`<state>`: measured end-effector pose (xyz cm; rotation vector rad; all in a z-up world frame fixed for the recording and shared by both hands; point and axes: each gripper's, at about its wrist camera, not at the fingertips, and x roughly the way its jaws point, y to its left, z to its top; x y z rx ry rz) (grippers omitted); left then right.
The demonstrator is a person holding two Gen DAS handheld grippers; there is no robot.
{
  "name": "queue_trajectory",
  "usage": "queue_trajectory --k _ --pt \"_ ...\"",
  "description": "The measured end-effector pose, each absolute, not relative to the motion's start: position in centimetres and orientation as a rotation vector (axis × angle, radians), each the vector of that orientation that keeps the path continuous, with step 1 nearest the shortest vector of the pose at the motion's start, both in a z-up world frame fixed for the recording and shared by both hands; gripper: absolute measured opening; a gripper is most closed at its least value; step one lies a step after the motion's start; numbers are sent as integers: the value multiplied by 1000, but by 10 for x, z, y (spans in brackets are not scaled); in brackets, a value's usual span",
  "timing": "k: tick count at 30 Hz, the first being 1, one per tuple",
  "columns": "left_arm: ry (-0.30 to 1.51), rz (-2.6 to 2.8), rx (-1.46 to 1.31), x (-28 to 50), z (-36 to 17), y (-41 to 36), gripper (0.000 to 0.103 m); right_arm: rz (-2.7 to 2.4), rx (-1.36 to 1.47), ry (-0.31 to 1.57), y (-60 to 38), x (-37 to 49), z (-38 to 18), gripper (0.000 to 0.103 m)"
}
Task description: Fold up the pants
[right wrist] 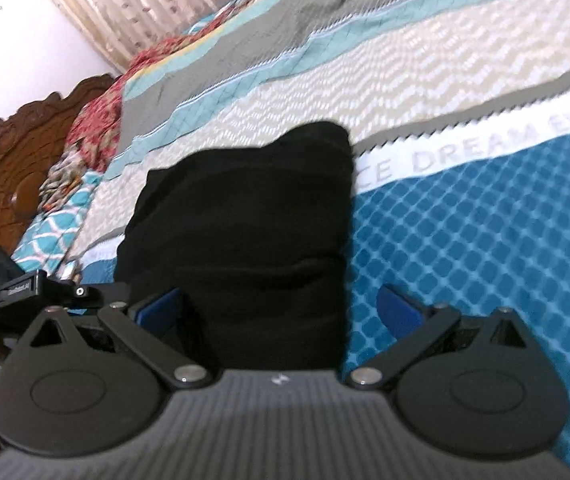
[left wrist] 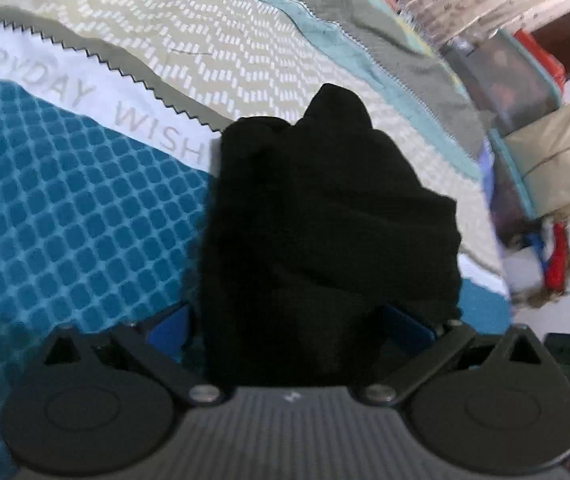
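The black pants (left wrist: 325, 216) lie bunched on the bedspread, filling the space between the blue pads of my left gripper (left wrist: 289, 320). Its jaws stand wide apart with the cloth heaped between them. In the right wrist view the pants (right wrist: 245, 216) look like a thick folded stack. My right gripper (right wrist: 281, 308) is open; the stack sits against its left pad (right wrist: 161, 308), and the right pad (right wrist: 399, 312) stands clear of the cloth over the blue quilt.
The bedspread (left wrist: 65, 200) has blue checked, white lettered and beige zigzag bands. Bags and clutter (left wrist: 541, 152) stand beside the bed at right. A carved wooden headboard (right wrist: 9, 160) and floral pillows (right wrist: 97, 120) lie at the left. My left gripper's body (right wrist: 1, 284) shows at the left edge.
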<state>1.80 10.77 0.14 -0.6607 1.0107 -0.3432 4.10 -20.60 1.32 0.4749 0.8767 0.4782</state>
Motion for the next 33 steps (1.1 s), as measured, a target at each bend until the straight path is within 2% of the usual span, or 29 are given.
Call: queue_trajectory --k 1,2,3,4,6,8,12,16,19,22,25,26,27,30,31,33 --pt "996 -365 -675 18 -1 107 102 499 489 878 -205 44 11 103" --pt "991 -395 -690 19 -3 104 96 528 507 887 -201 50 9 101" --pt "988 -411 -692 20 -3 101 76 559 524 902 -197 54 9 85" --pt "986 -400 -677 20 0 98 72 561 534 925 -191 60 9 81" --pt "977 -394 -695 22 9 100 53 584 523 915 -183 65 20 62" --pt "937 -416 -709 30 32 105 50 633 507 864 -181 71 42 54" --pt "804 -447 -539 69 87 89 50 687 486 685 -185 97 92 52" --pt "710 -410 -396 135 114 67 50 655 422 538 -188 147 119 52" --pt "688 -358 -344 194 108 55 51 604 404 487 -193 195 115 52" --pt "710 -296 -305 243 88 44 51 542 430 512 -196 244 93 52" --pt "818 -219 -289 279 49 34 51 470 450 605 -197 279 59 53" --pt "854 -197 -280 284 38 35 54 438 461 657 -197 287 44 53" --pt "860 -169 -265 285 29 33 63 409 457 700 -196 290 32 56" --pt "824 -139 -240 277 26 29 71 355 469 728 -201 285 20 70" --pt "830 -125 -239 275 27 28 72 352 478 734 -204 282 23 72" --pt "845 -102 -238 268 35 27 75 332 439 735 -203 272 33 84"
